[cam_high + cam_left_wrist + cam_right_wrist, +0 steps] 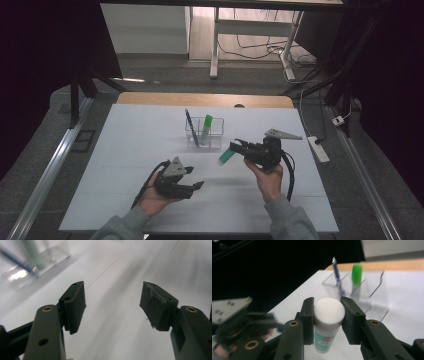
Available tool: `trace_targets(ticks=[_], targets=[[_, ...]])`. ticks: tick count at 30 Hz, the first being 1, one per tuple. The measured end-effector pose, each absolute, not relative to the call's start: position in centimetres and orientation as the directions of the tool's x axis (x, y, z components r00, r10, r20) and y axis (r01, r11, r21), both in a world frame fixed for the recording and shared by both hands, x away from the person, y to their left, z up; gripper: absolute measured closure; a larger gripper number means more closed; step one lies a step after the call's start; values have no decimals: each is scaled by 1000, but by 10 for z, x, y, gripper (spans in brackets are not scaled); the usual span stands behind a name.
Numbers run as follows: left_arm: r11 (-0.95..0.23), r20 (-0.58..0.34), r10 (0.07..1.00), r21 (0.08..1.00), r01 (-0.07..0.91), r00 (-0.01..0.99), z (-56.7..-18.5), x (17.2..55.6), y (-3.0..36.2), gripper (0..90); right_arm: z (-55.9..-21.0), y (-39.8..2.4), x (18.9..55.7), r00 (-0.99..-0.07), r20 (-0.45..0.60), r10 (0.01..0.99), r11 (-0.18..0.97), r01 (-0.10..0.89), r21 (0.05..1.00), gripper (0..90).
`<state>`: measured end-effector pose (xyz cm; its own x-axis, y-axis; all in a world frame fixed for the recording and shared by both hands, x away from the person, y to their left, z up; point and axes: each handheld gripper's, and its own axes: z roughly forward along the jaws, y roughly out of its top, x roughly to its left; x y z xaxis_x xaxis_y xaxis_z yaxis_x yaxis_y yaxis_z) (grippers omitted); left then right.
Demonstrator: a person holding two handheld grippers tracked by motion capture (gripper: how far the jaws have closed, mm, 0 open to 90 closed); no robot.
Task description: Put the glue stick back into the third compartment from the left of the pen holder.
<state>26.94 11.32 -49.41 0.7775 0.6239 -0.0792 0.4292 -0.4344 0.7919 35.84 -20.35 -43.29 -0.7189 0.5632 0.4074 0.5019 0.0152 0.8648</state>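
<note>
From the high view I see my right gripper [239, 148] raised above the white table [125, 150], pinching a glue stick [225, 157] that slants down and to the left from its jaws. The right gripper view adds what the high view cannot give me: the 2 jaws press on either side of the glue stick [328, 322] just under its white round end, and a teal label shows lower on the tube. That same view catches my left gripper [242, 320] as a blur at the lower left.

My left gripper [196, 186] sits low over the near part of the table, well apart from the glue stick. Its own view shows the 2 pads [75, 305] spread wide with bare white table [117, 315] between them.

Beyond both grippers stands a clear holder [204, 134] with dividers. In the high view a blue pen [190, 126] leans in its left part and a green-capped marker [206, 128] stands beside it. The left gripper view has the holder [32, 267] only as a smear at the upper left. The right gripper view shows the pen [337, 275] and the green cap [357, 271] behind the glue stick.
</note>
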Motion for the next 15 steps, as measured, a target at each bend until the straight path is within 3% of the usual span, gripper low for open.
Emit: trace_targets(ticks=[6,15], targets=[[-392,-100,673,792,468,733,-497,260,154,361,-414,-196,385,-704,352,616,20,461,887,649],[-361,-104,713,793,491,693,-501,252,185,359,-404,-184,416,-680,296,671,40,432,901,648]])
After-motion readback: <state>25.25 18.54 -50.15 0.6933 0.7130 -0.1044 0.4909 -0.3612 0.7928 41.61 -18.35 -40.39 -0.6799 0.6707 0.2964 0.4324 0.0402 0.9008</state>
